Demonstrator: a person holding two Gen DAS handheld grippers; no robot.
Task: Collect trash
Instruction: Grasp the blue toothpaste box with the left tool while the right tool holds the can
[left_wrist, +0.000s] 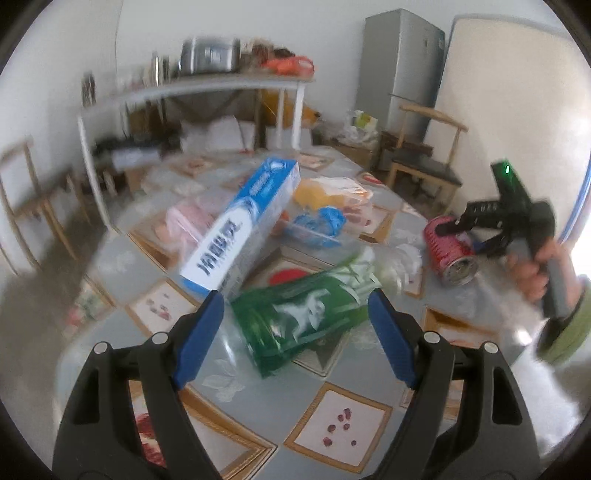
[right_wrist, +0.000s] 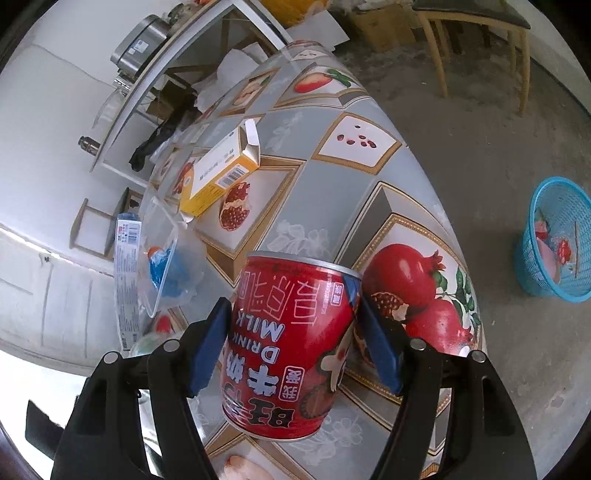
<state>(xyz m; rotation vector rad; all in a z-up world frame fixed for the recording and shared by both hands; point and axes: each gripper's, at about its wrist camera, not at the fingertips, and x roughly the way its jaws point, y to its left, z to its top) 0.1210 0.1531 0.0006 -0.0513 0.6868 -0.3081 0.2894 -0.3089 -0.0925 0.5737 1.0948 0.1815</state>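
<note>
My right gripper (right_wrist: 291, 332) is shut on a red milk drink can (right_wrist: 291, 343) and holds it above the table; the can also shows in the left wrist view (left_wrist: 448, 249), held by that gripper (left_wrist: 461, 229). My left gripper (left_wrist: 295, 325) is open, its jaws on either side of a green plastic wrapper (left_wrist: 299, 317) lying on the table. A blue and white toothpaste box (left_wrist: 243, 225) lies just beyond the wrapper. A blue mesh waste basket (right_wrist: 557, 236) stands on the floor to the right of the table.
The table (right_wrist: 332, 173) has a fruit-print cover. On it lie a yellow carton (right_wrist: 218, 173), a clear bag with blue material (right_wrist: 166, 269), and orange and pink wrappers (left_wrist: 332, 192). Wooden chairs (left_wrist: 424, 162) and a white shelf (left_wrist: 192, 92) stand around.
</note>
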